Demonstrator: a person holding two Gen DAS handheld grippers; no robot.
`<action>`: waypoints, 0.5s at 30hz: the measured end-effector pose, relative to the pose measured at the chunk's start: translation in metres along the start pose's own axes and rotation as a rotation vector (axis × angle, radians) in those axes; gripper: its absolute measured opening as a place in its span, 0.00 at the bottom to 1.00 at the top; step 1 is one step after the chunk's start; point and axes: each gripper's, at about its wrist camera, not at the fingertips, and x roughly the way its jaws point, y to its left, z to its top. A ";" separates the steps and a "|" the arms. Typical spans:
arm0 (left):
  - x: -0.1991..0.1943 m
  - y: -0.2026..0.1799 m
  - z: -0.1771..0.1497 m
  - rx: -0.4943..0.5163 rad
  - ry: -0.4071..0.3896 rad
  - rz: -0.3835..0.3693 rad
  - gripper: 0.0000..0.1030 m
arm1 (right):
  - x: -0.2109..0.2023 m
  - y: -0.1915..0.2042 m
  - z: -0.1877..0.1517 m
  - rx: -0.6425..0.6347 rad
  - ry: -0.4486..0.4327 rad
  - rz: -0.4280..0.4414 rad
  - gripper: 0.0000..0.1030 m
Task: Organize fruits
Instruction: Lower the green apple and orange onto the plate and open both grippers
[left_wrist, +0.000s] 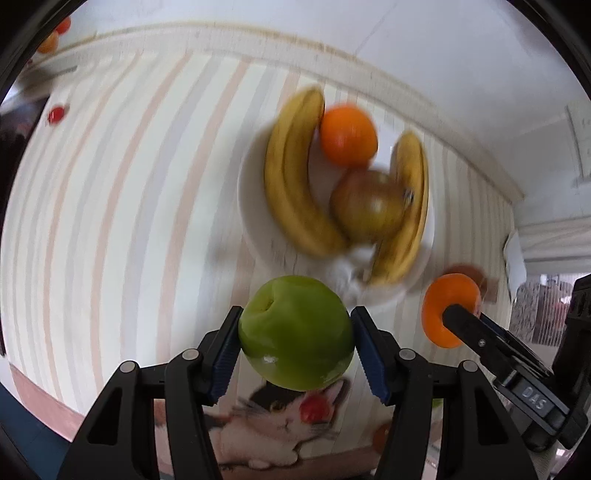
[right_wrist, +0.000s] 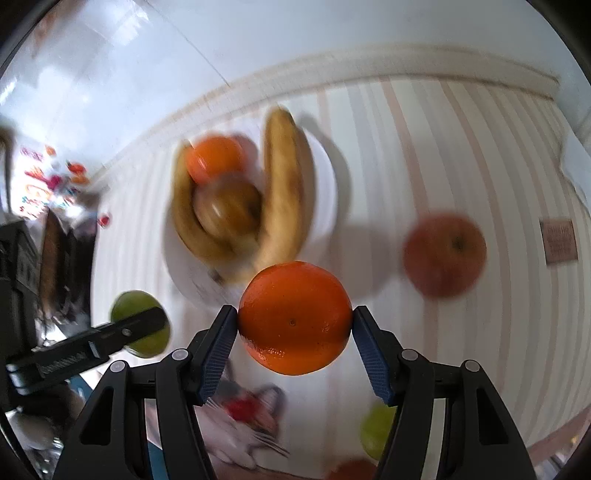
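Note:
My left gripper (left_wrist: 295, 332) is shut on a green apple (left_wrist: 295, 332), held above the striped tablecloth just in front of the white bowl (left_wrist: 251, 206). My right gripper (right_wrist: 294, 318) is shut on an orange (right_wrist: 294, 318), also held in front of the bowl (right_wrist: 328, 192). The bowl holds two bananas (left_wrist: 295, 177), an orange (left_wrist: 348, 134) and a brownish apple (left_wrist: 367, 205). Each gripper shows in the other's view: the orange (left_wrist: 448, 310) at right, the green apple (right_wrist: 140, 325) at left.
A red apple (right_wrist: 445, 254) lies on the cloth right of the bowl. Another green apple (right_wrist: 376, 430) lies near the front edge behind my right finger. A small red fruit (left_wrist: 56, 114) lies far left. The cloth has a cat picture (left_wrist: 280, 424).

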 end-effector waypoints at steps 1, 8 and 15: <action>-0.002 0.000 0.009 0.003 -0.011 0.006 0.54 | -0.002 0.004 0.009 -0.001 -0.010 0.005 0.65; 0.010 0.001 0.059 0.027 -0.039 0.081 0.54 | 0.007 0.040 0.092 -0.077 -0.045 -0.023 0.65; 0.029 0.001 0.068 0.048 -0.029 0.135 0.55 | 0.045 0.056 0.128 -0.149 0.012 -0.088 0.65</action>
